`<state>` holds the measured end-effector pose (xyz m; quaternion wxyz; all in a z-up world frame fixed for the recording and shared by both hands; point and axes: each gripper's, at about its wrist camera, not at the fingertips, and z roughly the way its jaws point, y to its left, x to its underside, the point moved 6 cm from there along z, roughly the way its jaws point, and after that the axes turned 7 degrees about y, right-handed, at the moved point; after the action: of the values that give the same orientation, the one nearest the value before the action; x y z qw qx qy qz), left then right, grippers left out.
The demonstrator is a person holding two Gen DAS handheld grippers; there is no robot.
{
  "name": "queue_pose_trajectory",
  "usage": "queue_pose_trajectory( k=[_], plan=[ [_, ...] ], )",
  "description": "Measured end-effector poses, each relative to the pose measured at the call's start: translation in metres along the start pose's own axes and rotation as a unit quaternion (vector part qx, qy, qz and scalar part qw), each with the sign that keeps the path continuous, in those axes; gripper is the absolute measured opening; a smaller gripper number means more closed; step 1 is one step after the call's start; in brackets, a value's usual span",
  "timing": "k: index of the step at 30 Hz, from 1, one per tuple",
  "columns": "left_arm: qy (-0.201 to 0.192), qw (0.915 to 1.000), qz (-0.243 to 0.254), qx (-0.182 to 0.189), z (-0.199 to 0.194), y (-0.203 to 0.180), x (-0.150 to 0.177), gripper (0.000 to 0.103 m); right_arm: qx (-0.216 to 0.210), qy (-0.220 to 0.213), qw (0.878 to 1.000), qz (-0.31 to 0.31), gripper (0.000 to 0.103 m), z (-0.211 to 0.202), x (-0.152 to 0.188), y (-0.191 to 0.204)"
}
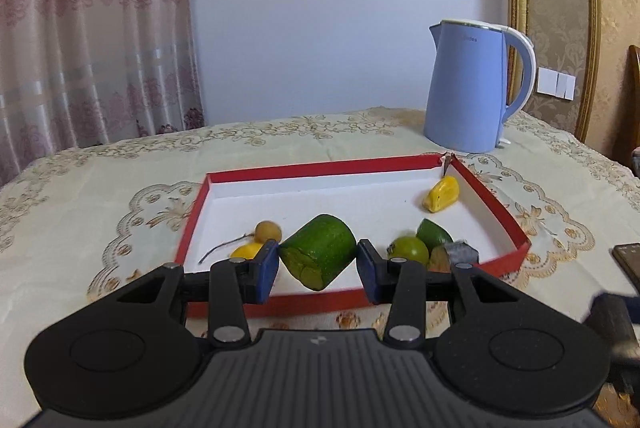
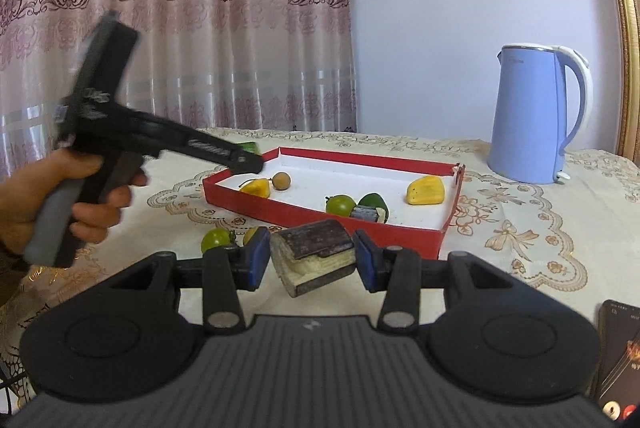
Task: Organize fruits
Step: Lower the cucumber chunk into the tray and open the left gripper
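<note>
My left gripper is shut on a green cut fruit piece, held over the near edge of the red tray. In the tray lie a yellow piece, a brown round fruit, a small yellow piece, a green round fruit and a green wedge. My right gripper is shut on a dark-skinned, pale-fleshed fruit piece, held above the cloth in front of the tray. A green round fruit lies on the cloth outside the tray.
A blue kettle stands behind the tray at the right. The left hand and gripper body reach over the tray's left corner in the right wrist view. A phone lies at the near right. A floral cloth covers the table.
</note>
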<state>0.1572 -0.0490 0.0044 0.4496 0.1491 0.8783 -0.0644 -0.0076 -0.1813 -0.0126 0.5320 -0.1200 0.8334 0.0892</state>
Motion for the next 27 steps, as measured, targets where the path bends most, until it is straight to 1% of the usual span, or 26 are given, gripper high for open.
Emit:
queue_pose_trajectory(
  k=[11,16,21,27],
  plan=[
    [0.020,0.9994,0.016,-0.025,0.060,-0.007,-0.030,0.042,-0.008,-0.003,1.000,0.009,0.042,-0.004,0.004,0.003],
    [0.037,0.9985,0.015,-0.036,0.088,-0.010,-0.040,0.042,-0.001,-0.006,1.000,0.016,0.042,-0.006,0.004,0.000],
    [0.046,0.9976,0.018,-0.049,0.103,-0.014,-0.044,0.042,0.001,-0.005,1.000,0.020,0.042,-0.006,0.004,-0.002],
    [0.064,0.9961,0.008,-0.061,0.117,-0.015,-0.044,0.042,0.005,-0.005,1.000,0.021,0.042,-0.006,0.005,0.000]
  ],
)
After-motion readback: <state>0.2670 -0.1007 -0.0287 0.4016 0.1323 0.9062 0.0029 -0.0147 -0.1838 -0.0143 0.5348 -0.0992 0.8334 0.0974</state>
